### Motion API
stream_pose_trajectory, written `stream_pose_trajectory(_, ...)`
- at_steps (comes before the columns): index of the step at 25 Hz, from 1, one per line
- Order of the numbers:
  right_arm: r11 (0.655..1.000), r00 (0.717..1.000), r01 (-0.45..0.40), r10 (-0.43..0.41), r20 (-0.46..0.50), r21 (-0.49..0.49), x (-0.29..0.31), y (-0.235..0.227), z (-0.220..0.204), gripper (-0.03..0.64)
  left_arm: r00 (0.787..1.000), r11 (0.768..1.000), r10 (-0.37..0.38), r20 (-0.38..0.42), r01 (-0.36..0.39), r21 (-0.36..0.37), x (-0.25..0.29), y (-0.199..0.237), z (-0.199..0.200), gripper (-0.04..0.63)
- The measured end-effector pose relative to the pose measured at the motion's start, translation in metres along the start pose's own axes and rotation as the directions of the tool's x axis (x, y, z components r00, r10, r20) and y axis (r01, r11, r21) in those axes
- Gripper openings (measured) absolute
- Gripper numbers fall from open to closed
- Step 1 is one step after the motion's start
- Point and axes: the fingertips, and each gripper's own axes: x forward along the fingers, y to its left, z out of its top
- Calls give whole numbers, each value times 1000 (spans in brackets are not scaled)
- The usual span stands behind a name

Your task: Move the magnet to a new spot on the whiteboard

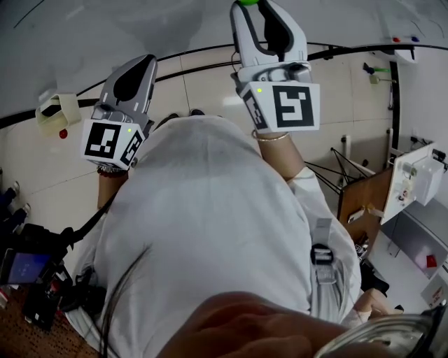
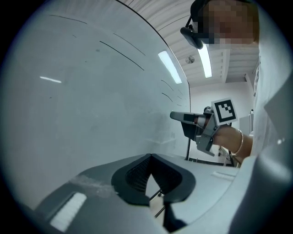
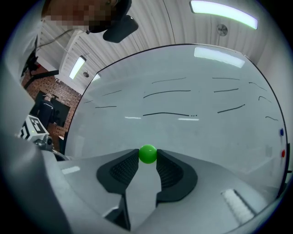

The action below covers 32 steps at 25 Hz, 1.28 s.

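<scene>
A small green ball magnet (image 3: 147, 154) is pinched between the tips of my right gripper (image 3: 147, 155), which is shut on it. The gripper points at the whiteboard (image 3: 197, 132), which bears several thin black lines. I cannot tell whether the magnet touches the board. In the head view the right gripper (image 1: 248, 4) is raised at top centre, and the magnet (image 1: 246, 2) is just visible at the frame's edge. My left gripper (image 1: 142, 64) hangs lower and to the left, close to the whiteboard (image 1: 84, 35). In its own view the left gripper (image 2: 150, 156) is shut and holds nothing.
A red magnet (image 3: 282, 154) and a blue magnet (image 3: 280, 132) sit at the board's right edge. A pale holder (image 1: 57, 112) with a red dot (image 1: 63, 133) hangs at the left by the board's dark lower rail. A wooden desk (image 1: 360, 199) and a white box (image 1: 413, 178) stand at the right.
</scene>
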Motion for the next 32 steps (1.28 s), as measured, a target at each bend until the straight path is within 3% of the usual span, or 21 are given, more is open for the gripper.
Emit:
stream_pose_trajectory(12, 984, 988, 143, -137, 68, -107, 35, 11, 33, 121, 998, 998, -65, 23, 64, 22, -12, 32, 9, 6)
stream_pose_trajectory(32, 984, 986, 156, -150, 78, -90, 27, 3, 26, 131, 998, 998, -68, 6, 68, 7, -12, 35, 0, 6)
